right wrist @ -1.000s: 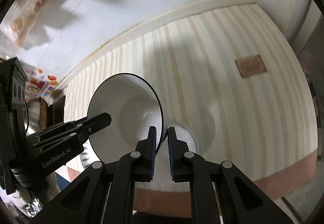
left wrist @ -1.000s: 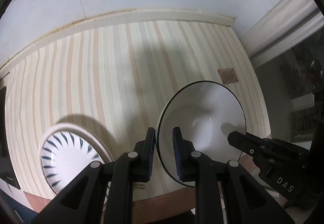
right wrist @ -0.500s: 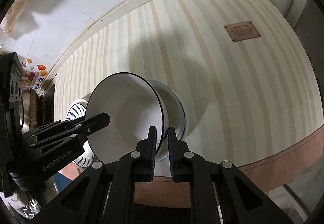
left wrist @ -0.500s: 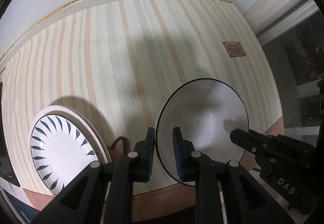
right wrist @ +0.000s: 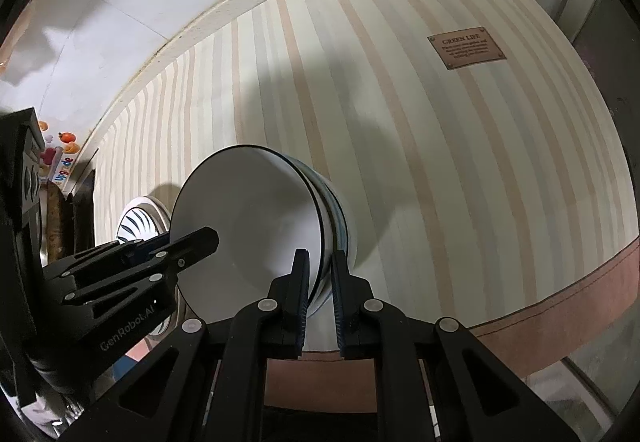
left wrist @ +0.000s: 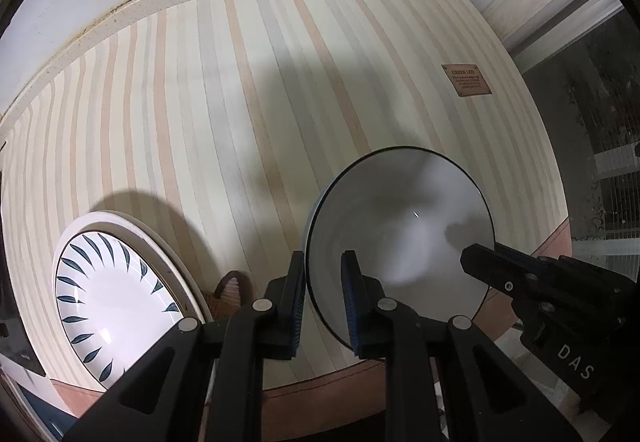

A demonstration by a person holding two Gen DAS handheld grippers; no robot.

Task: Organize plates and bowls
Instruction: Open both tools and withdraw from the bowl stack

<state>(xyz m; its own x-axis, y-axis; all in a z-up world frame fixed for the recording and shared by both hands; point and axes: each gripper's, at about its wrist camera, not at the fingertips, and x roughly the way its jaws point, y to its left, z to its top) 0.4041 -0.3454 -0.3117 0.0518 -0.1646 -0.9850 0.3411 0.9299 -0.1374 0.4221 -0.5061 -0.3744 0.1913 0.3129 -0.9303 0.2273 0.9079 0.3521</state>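
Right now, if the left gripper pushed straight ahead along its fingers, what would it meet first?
The left gripper already straddles the near rim of the white bowl, so the bowl comes first. Beyond it lies only the striped tablecloth, though depth is unclear.

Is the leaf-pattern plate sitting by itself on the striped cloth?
No: in the left wrist view the leaf-pattern plate lies on top of a larger cream plate, whose rim shows around it.

Dim, hard shadows, fisheye-warped edges
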